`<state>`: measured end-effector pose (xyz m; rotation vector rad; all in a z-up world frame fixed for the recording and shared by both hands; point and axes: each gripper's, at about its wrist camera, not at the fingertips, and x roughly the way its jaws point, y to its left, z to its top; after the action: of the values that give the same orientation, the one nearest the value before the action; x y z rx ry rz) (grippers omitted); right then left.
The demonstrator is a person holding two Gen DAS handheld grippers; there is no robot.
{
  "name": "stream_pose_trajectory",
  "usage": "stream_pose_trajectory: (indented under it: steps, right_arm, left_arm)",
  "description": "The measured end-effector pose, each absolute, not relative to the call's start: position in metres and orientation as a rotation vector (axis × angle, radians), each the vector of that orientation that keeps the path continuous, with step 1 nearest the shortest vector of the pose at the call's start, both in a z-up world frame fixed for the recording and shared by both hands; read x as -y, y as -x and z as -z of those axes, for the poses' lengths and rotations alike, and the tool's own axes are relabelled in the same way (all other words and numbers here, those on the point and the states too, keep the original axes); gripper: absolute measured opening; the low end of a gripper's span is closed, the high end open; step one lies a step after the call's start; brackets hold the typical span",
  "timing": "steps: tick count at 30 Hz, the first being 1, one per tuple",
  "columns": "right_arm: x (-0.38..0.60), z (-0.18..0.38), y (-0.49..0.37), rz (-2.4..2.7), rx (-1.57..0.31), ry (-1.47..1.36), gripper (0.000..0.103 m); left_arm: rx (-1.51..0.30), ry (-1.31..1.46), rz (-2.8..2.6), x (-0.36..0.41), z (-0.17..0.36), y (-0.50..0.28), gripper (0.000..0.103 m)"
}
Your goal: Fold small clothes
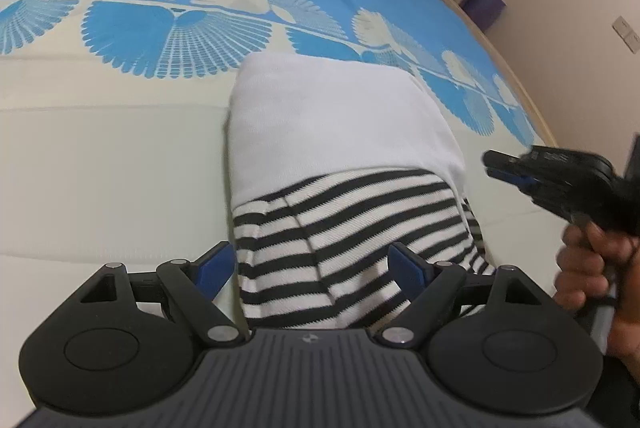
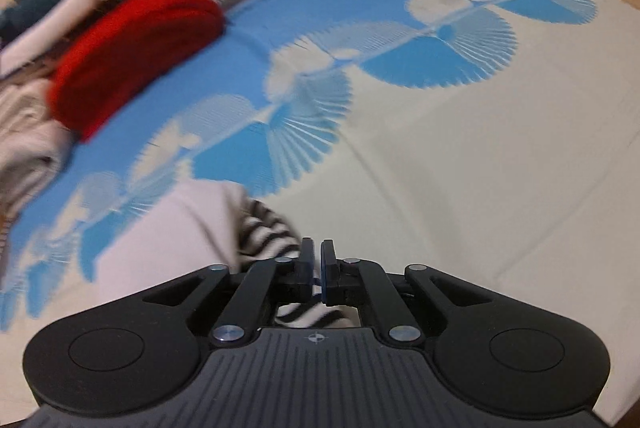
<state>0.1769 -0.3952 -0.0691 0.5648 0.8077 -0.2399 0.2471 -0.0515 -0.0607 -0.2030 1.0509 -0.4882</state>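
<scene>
Your left gripper (image 1: 310,268) stands wide open, its two blue-tipped fingers (image 1: 214,266) spread to either side of the striped end of the shirt (image 1: 344,155); whether the tips touch the cloth cannot be told, and nothing is pinched between them. The shirt lies folded on the bedspread (image 1: 120,147), dead centre in the left wrist view: a plain white panel toward twelve o'clock, black-and-white stripes toward six, reaching right under the gripper's body.

Your right gripper (image 2: 316,260) shows only a thin slit between its jaws. In its own view no cloth is caught in that slit; the striped edge of the shirt sits just beside the left finger (image 2: 306,260) at about nine o'clock and shows again beneath the linkage. From the left wrist view the same gripper appears at three o'clock, beside the shirt's right edge, with your hand (image 1: 588,268) wrapped round its handle.

A red folded garment (image 2: 132,51) rests on the blue part of the bedspread at ten o'clock in the right wrist view, well apart from the shirt, with pale clothes (image 2: 24,131) heaped beside it.
</scene>
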Motion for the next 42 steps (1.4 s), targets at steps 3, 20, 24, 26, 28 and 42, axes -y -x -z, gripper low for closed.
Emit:
stream_pose_trajectory:
  steps: [3,20,24,26,28,42]
  right_arm:
    - [0.399,0.062,-0.17,0.183,-0.79,-0.598,0.033]
    - [0.375,0.084,-0.151,-0.047,-1.064,-0.327,0.0]
    - [0.406,0.072,-0.133,0.041,-0.949,-0.487,0.0]
    - [0.417,0.072,-0.125,0.073,-0.935,-0.52,0.0]
    - [0.417,0.074,-0.121,0.054,-0.946,-0.513,0.0]
    - [0.398,0.073,-0.132,-0.106,-0.957,-0.507,0.038]
  left_arm:
    - [-1.054,0.227,0.457,0.044,0.061,-0.251,0.088]
    - [-1.052,0.234,0.47,0.046,0.059,-0.249,0.088]
    - [-1.049,0.261,0.467,0.04,0.057,-0.252,0.088]
    - [-1.047,0.274,0.465,0.037,0.056,-0.254,0.088]
    - [-1.051,0.288,0.458,0.034,0.057,-0.256,0.088]
    - [-1.064,0.277,0.43,0.033,0.061,-0.255,0.088]
